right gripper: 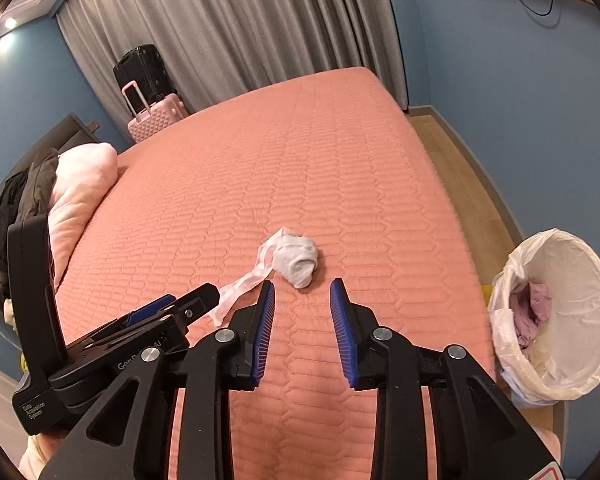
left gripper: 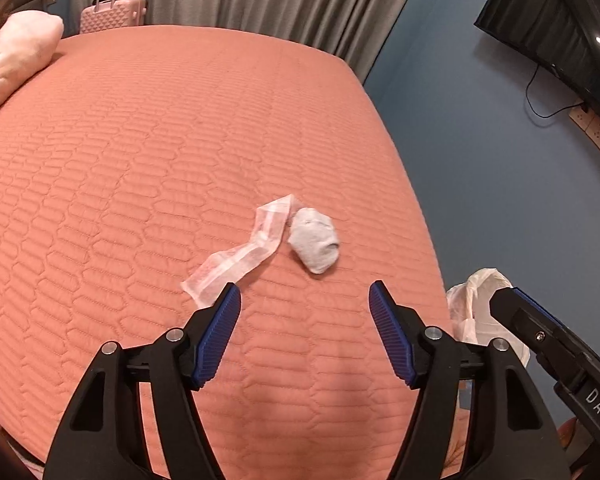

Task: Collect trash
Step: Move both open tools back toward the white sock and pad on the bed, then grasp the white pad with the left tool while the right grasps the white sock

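1. Left wrist view: the left gripper (left gripper: pixel 305 294) hovers with jaws apart and empty over the salmon quilted bed (left gripper: pixel 140 160).
2. A crumpled grey-white wad (left gripper: pixel 314 239) touches a long translucent plastic wrapper (left gripper: pixel 242 256) near the bed's right edge, ahead of both grippers.
3. The right gripper (right gripper: pixel 302 292), jaws narrowly apart and empty, looks nearer the wad; the lined white bin (right gripper: pixel 556 312) stands beside that edge.

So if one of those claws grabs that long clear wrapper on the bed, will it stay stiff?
Probably not. The wrapper lies in bends along the bedspread, so it looks thin and floppy and would likely dangle. It seems very light, and its glossy film might slip.
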A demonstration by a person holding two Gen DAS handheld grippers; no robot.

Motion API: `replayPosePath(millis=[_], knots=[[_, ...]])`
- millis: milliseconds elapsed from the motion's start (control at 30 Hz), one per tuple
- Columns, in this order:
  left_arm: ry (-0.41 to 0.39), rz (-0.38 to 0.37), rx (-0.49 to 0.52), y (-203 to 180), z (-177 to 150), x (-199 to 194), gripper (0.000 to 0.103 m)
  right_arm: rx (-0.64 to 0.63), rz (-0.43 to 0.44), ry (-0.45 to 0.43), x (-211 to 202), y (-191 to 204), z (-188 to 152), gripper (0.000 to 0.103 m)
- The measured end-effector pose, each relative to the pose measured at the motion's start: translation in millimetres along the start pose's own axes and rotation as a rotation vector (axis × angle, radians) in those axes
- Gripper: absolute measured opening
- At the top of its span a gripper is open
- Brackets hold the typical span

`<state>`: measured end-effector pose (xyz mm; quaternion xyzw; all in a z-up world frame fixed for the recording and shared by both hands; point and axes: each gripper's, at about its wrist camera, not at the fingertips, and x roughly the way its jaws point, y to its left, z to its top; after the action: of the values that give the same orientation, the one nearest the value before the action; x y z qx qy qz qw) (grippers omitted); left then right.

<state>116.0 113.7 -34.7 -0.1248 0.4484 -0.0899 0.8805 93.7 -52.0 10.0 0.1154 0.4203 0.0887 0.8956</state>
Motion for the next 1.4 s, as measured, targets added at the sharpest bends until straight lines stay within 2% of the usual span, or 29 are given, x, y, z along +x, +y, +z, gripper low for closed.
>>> replayPosePath(millis=[300,400,1033,1300,1400], knots=[[0.043,0.055,-0.033,40,-5,19,0.067,-0.03,0.0,0.056,43,23,-4,0.046],[0.059,0.068,-0.032,47,-4,28,0.07,-0.032,-0.005,0.084,61,24,-3,0.046],[0.182,0.084,-0.029,63,13,107,0.07,-0.006,-0.048,0.223,180,14,16,0.046],[0.167,0.09,-0.009,66,22,121,0.07,0.027,-0.058,0.263,216,5,17,0.046],[0.158,0.097,0.009,63,23,123,0.066,0.042,-0.05,0.279,221,4,14,0.044]])
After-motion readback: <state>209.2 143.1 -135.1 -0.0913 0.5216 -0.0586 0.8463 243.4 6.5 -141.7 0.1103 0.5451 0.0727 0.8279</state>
